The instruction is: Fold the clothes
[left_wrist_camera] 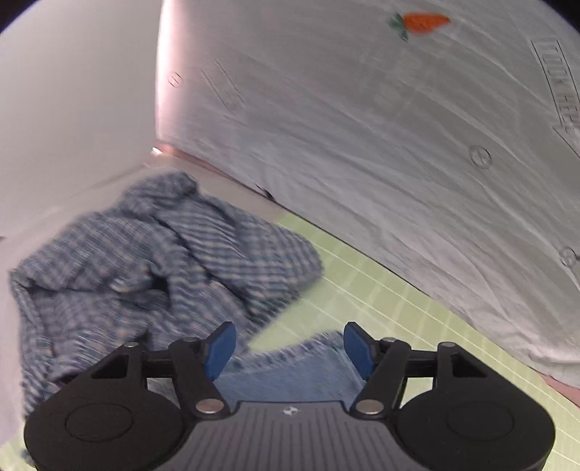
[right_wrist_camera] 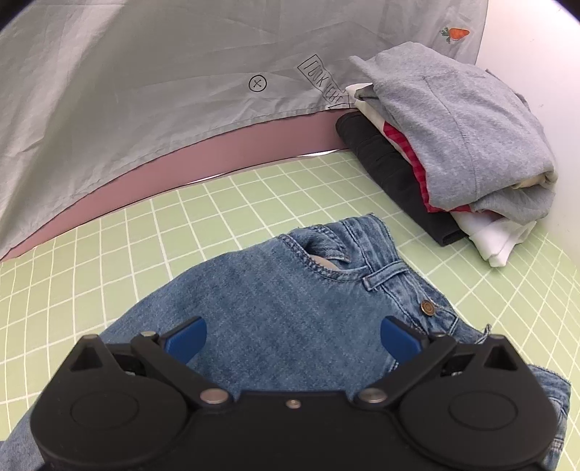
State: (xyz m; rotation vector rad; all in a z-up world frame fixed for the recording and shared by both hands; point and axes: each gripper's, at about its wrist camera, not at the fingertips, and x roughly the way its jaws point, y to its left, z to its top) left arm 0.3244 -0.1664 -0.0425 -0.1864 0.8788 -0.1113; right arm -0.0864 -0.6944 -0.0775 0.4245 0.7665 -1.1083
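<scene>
Denim jeans [right_wrist_camera: 290, 308] lie flat on the green-gridded counter [right_wrist_camera: 108, 253] right beneath the released right claw [right_wrist_camera: 293, 337] – waistband toward the folded stack [right_wrist_camera: 453, 152] at the far right edge – while the left claw [left_wrist_camera: 286, 347], also released, overhangs their other end.

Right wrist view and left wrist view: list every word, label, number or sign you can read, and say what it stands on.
Boxed hand-drawn lettering on the pale grey printed sheet: too distorted to read with certainty.
"+" inside a circle, same sheet.
Orange carrot picture, no words.
Copper button on the blue denim jeans: too small to read.
Left wrist view: the sheet's lettering is blurred; a small logo on the left gripper, no words.
</scene>
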